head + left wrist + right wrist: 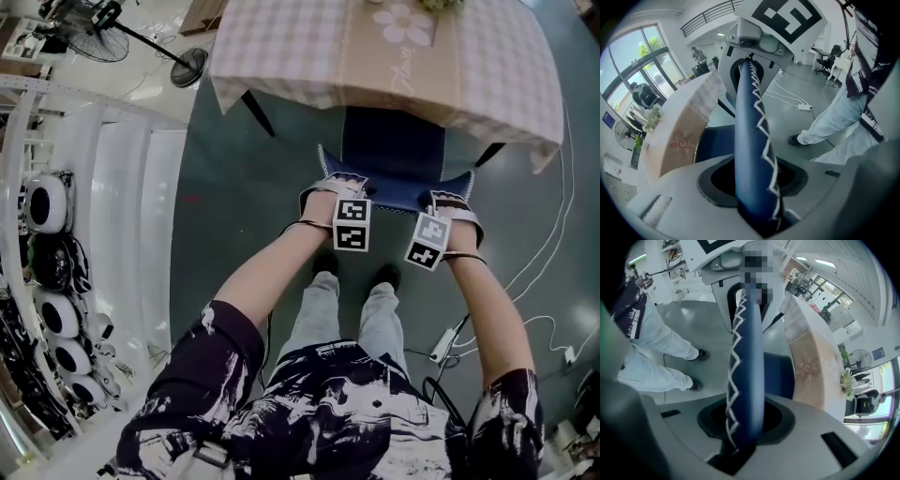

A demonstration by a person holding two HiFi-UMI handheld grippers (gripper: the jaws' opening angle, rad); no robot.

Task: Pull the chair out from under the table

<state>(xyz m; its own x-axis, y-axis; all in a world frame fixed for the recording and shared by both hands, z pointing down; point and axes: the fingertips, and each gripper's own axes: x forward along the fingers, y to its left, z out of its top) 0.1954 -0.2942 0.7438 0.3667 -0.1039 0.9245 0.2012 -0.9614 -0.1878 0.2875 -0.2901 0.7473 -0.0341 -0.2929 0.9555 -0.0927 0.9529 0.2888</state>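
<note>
A blue chair point(392, 145) stands with its seat partly under the table point(281, 56), which wears a checked cloth. Its backrest point(396, 192), edged with white zigzag stitching, faces me. My left gripper point(339, 187) is shut on the backrest's left end and my right gripper point(450, 204) on its right end. In the left gripper view the backrest edge point(751, 140) runs up between the jaws of the left gripper point(754, 187), with the table point(679, 136) at the left. In the right gripper view the backrest edge point(747, 366) sits clamped in the right gripper point(743, 423), the table point(808, 366) at the right.
My feet point(325, 264) stand just behind the chair. A power strip point(445, 345) and white cables lie on the floor at the right. Two fans point(189, 66) and a white rack point(47, 202) of round devices stand at the left. A dark table leg point(260, 112) slants down left of the chair.
</note>
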